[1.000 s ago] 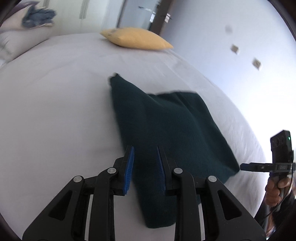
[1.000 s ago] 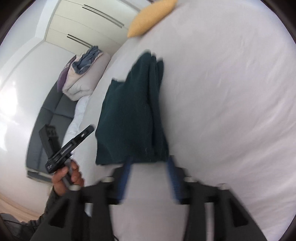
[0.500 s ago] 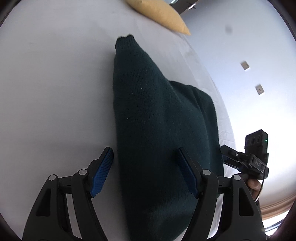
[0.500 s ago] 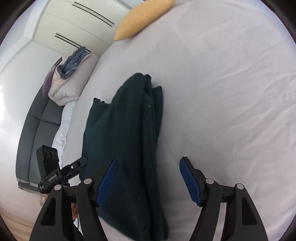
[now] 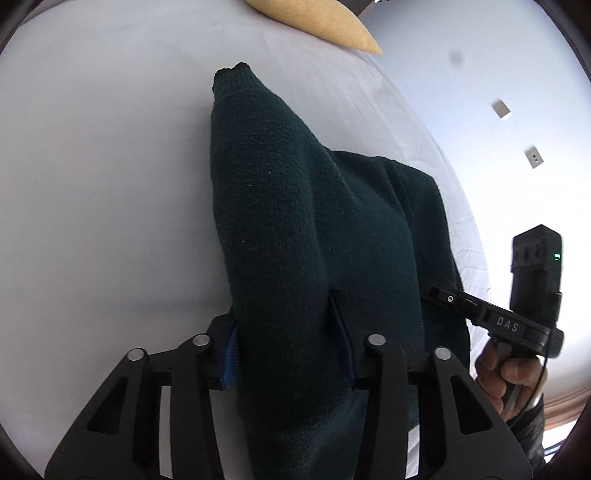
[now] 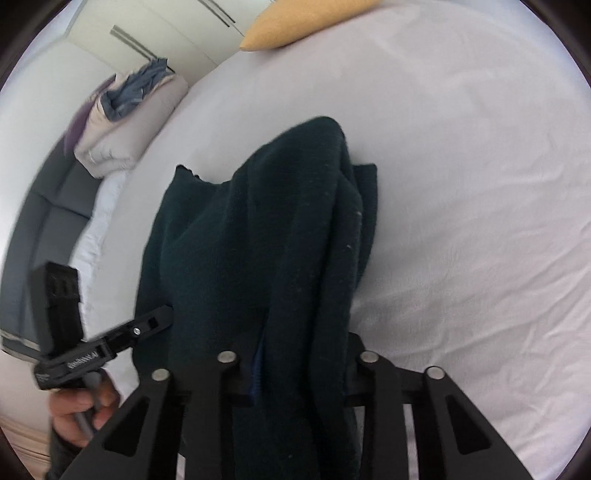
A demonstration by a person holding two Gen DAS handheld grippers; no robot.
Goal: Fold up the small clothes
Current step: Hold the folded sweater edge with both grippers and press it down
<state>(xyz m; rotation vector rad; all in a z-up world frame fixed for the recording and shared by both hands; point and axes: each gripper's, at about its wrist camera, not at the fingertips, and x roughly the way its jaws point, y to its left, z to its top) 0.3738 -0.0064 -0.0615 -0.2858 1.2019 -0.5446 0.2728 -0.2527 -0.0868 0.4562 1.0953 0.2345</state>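
Observation:
A dark green knit sweater (image 5: 295,229) lies on the white bed (image 5: 92,184), partly folded, with a ribbed cuff end pointing away. My left gripper (image 5: 288,339) is shut on the near left edge of the sweater, and the thick fold fills the gap between its blue pads. My right gripper (image 6: 303,354) is shut on the near right edge of the sweater (image 6: 258,240), which bunches up between its fingers. Each gripper shows in the other's view: the right one (image 5: 491,317) at the sweater's right side, the left one (image 6: 110,339) at its left side.
A yellow pillow (image 5: 317,22) lies at the far end of the bed, also in the right wrist view (image 6: 295,26). A pile of bedding with blue clothes (image 6: 125,110) sits on a grey sofa (image 6: 40,221) left of the bed. A white wall (image 5: 498,92) stands to the right.
Both grippers moved forward onto the near edge of the sweater and went from wide open to shut on it. The cloth now bunches up between the fingers.

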